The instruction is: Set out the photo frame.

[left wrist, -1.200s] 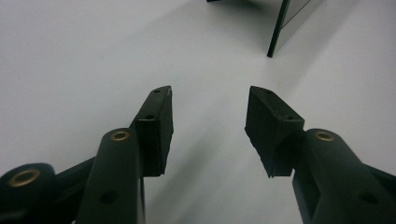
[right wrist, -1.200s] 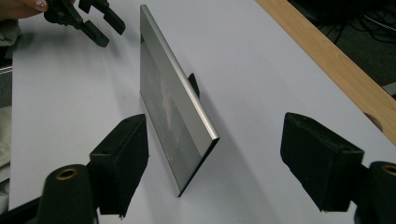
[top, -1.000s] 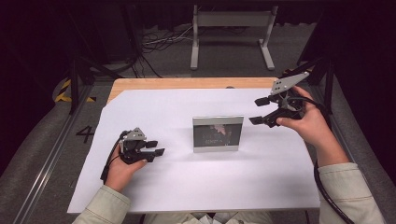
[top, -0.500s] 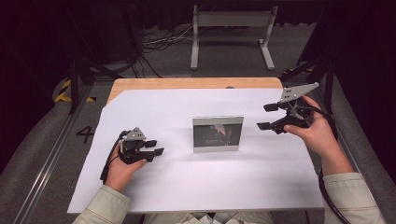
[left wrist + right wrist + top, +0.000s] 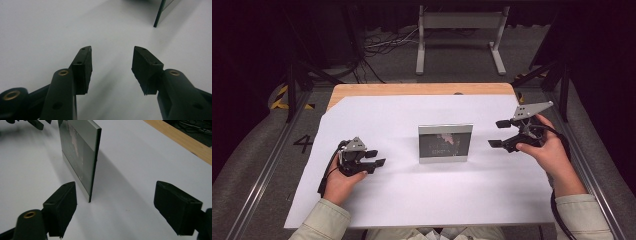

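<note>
Frame (image 5: 445, 143) upright; right gripper (image 5: 499, 134) near, jaws apart.

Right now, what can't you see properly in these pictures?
- Picture inside the standing frame: too small and dim in the high view.
- Frame's top: cut off by the right gripper view's upper edge.
- Frame in the left gripper view: only a corner, cut off at the top edge.

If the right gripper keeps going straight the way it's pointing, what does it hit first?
Most likely the near side edge of the upright glass panel. The right gripper stands open, with that edge between its jaws' lines, closer to one jaw. Depth is hard to judge.
</note>
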A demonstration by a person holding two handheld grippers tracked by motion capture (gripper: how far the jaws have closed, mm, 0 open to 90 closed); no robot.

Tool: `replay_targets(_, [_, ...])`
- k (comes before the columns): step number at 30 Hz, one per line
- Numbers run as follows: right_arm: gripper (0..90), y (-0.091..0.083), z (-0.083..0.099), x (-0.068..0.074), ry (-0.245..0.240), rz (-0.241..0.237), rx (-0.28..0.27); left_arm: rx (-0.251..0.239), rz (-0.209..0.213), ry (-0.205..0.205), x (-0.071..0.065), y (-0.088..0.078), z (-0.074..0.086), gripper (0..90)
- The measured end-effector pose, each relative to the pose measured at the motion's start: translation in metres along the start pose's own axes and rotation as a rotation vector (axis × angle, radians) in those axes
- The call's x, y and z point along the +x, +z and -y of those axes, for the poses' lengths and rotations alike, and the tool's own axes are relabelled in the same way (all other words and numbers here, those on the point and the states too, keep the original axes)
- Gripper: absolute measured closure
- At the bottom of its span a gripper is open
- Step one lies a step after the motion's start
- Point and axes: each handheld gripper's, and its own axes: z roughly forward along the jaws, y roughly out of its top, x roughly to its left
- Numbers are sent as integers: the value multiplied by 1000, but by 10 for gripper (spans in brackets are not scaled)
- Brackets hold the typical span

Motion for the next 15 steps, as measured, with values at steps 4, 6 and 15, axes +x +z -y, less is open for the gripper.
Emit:
replay_targets(4, [196, 5, 9, 1, 11, 1, -12, -12, 3, 4, 1, 0, 0, 515])
replay_targets(6, [196, 7, 12, 1, 21, -4, -19, -14, 8, 5, 0, 0, 0, 513])
replay_targets(15, [195, 17, 26, 2, 55, -17, -51, -23, 9, 7, -1, -1, 0, 509])
